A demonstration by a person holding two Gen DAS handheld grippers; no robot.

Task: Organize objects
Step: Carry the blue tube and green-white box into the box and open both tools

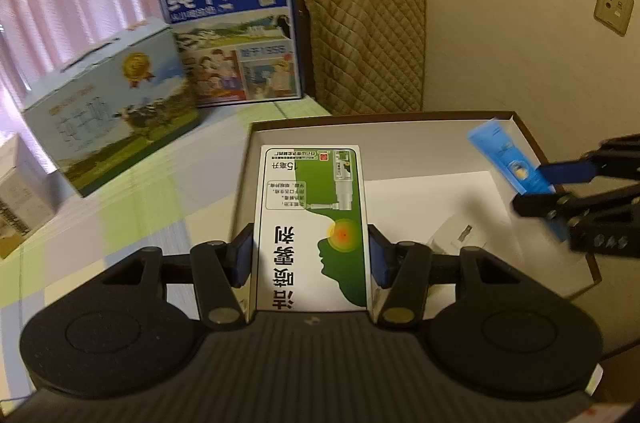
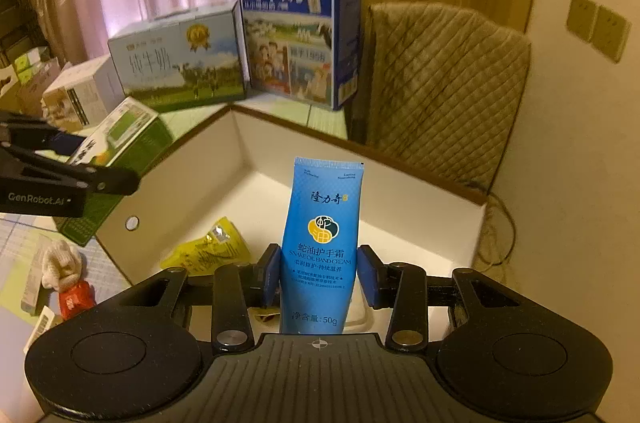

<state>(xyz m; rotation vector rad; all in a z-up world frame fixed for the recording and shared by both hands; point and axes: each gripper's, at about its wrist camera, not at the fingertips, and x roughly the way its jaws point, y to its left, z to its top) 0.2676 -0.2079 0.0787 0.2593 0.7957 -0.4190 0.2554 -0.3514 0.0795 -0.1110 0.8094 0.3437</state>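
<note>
I have my left tool (image 1: 311, 255) clamped on the long sides of the green-and-white cardboard medicine box (image 1: 313, 223), and it hangs over the near-left part of the open shallow white box with the brown rim (image 1: 384, 117). My right tool (image 2: 318, 275) is shut on the lower part of the blue plastic hand-cream tube (image 2: 320, 239), crimped end pointing away from me, over the far right corner of that same box. Both things are above the box and neither is resting in it, so the step as I judge it is to lower and let go. The floor is not bare: a yellow crinkled sachet (image 2: 208, 249) lies left of the tube, and a flat white sheet (image 1: 432, 199) with a small pale packet (image 1: 460, 235) covers the right side. I would bring the medicine box down flat along the left wall, its long edge parallel to that wall, where the floor looks free. The tube I would lay near the right wall, clear of the sachet, tilting it level first so it does not roll. I should open each tool only once its thing touches the floor, and keep the two tools well apart, since they share one box. The two printed milk cartons (image 1: 228, 23) on the checked counter (image 1: 132, 223) beyond need no attention.
</note>
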